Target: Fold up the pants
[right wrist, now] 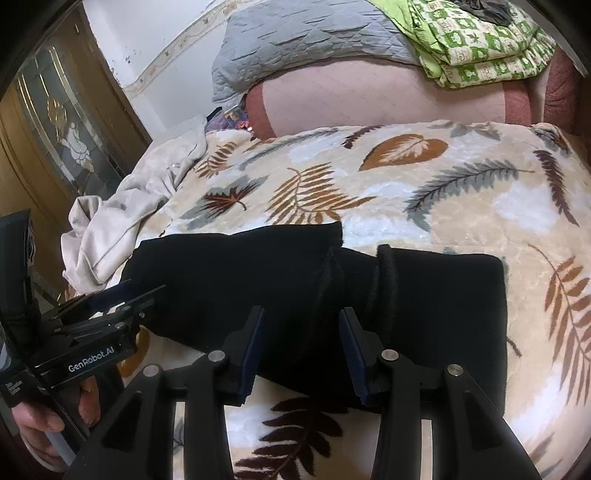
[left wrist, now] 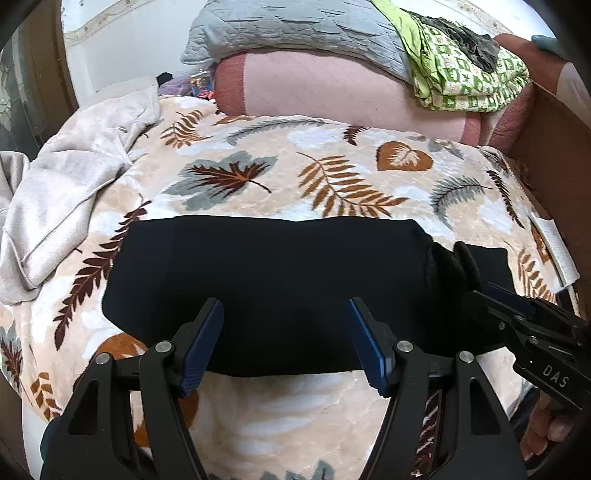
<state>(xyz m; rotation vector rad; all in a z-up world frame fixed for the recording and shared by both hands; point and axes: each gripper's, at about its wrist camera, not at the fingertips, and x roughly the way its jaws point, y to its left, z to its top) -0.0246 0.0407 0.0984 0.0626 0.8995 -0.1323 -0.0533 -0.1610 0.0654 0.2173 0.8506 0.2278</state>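
The black pants [left wrist: 273,284] lie folded in a long band across the leaf-patterned blanket [left wrist: 332,173]; they also show in the right wrist view [right wrist: 424,314], with a bunched fold near the middle. My left gripper [left wrist: 284,314] is open, its blue pads hovering over the pants' near edge, empty. My right gripper [right wrist: 301,325] is open above the pants' near edge by the bunched fold, empty. Each gripper shows in the other's view: the right one [left wrist: 506,299] at the pants' right part, the left one [right wrist: 129,291] at their left end.
A crumpled beige garment [left wrist: 74,192] lies left of the pants. At the back lie a pink pillow [left wrist: 332,88], a grey quilt [left wrist: 288,29] and a green patterned cloth [left wrist: 465,74]. A brown wooden edge [left wrist: 554,155] runs along the right. A wooden door [right wrist: 66,122] stands to the left.
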